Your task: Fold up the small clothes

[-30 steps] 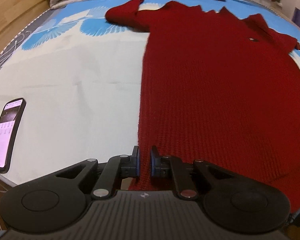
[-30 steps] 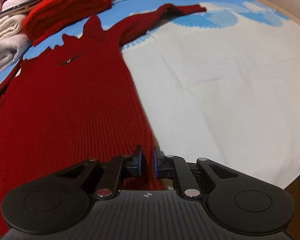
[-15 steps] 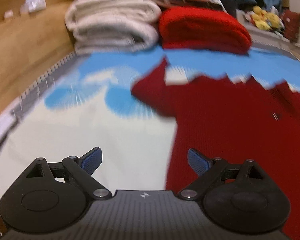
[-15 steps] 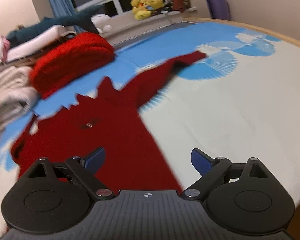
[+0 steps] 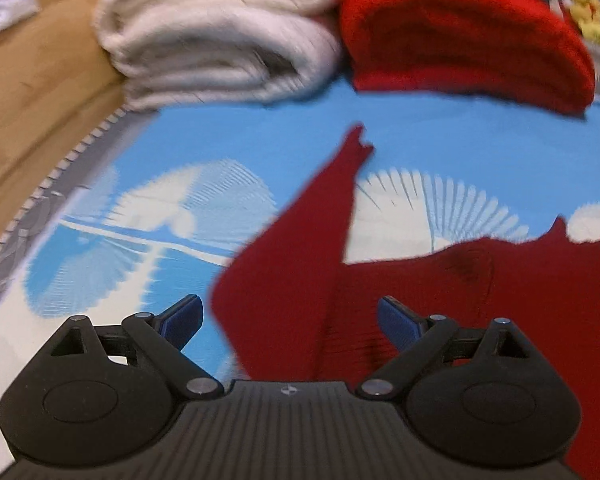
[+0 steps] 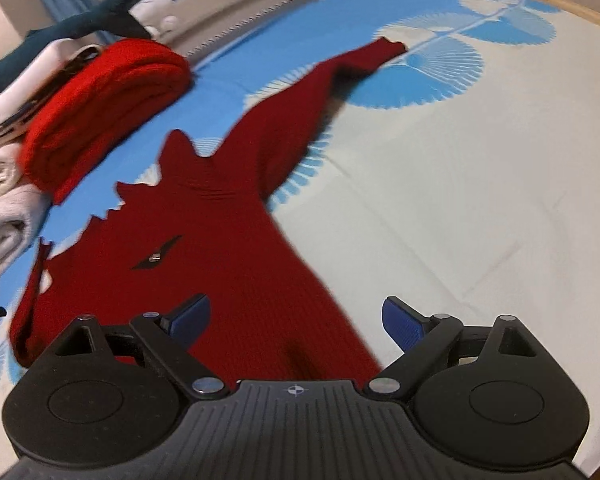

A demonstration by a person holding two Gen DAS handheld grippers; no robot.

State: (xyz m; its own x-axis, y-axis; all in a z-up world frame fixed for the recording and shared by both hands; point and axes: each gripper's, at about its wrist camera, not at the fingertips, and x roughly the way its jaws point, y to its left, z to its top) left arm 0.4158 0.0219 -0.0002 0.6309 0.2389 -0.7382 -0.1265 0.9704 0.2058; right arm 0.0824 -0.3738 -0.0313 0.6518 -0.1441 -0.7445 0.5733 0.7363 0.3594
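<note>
Bedsheet [image 6: 480, 184], blue-and-cream, under red sweater [image 6: 228, 248]; folded clothes [image 5: 220, 36] beyond.

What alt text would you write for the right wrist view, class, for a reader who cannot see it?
A dark red sweater lies flat on a blue and white bedsheet, one sleeve stretched away. The open right gripper hovers above its lower edge, holding nothing. A folded red knit sits behind, at the left.

Two low wrist views over the dark red sweater [image 6: 228, 264]

From the left we look steeply down, close above its left sleeve [image 5: 300, 264], towards the folded red pile [image 5: 460, 36] beyond; from the right we face its chest and right sleeve [image 6: 320, 88]. Both share sweater and pile.
</note>
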